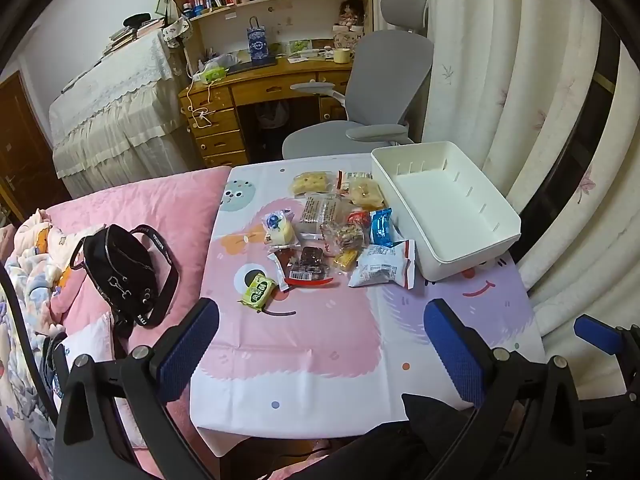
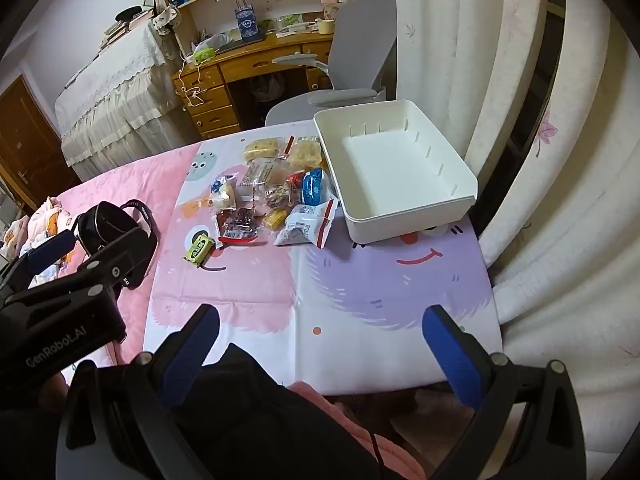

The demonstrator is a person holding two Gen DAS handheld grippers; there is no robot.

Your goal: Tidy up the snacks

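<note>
**White bin unloaded, snacks loose on the cloth, both claws released**

White plastic bin [image 1: 448, 208] stands at the far right of the table, on a cartoon-print tablecloth [image 1: 304, 344] in pink, white and lilac. Its interior shows nothing but slotted side walls. The bin's left wall lies just beside the snack pile.

Snack pile [image 1: 336, 228]: wrapped items clustered left of the bin, several overlapping. At the far edge, two yellow pastries in clear wrap [image 1: 312, 182]. In the middle, a clear packet with printed text [image 1: 320, 212] and a blue wrapper [image 1: 381, 226] nearest the bin. At the near edge, a white packet with a red stripe [image 1: 384, 266] and a dark packet with a red band [image 1: 308, 266]. A green packet [image 1: 258, 292] lies apart from the rest, nearer the left edge of the cloth.

Left gripper [image 1: 320, 344]: jaws spread wide, nothing between them, held above the near part of the cloth, well short of the snacks. Right gripper [image 2: 320, 344]: likewise released and unloaded, over the near edge of the table, tilted downward.

Surroundings: a black bag [image 1: 120, 268] rests on a pink quilt [image 1: 168, 204] left of the table. Beyond the table stand a grey office chair [image 1: 372, 92] and a wooden desk [image 1: 256, 88] with bookshelves. Pale curtains [image 1: 520, 100] hang on the right.
</note>
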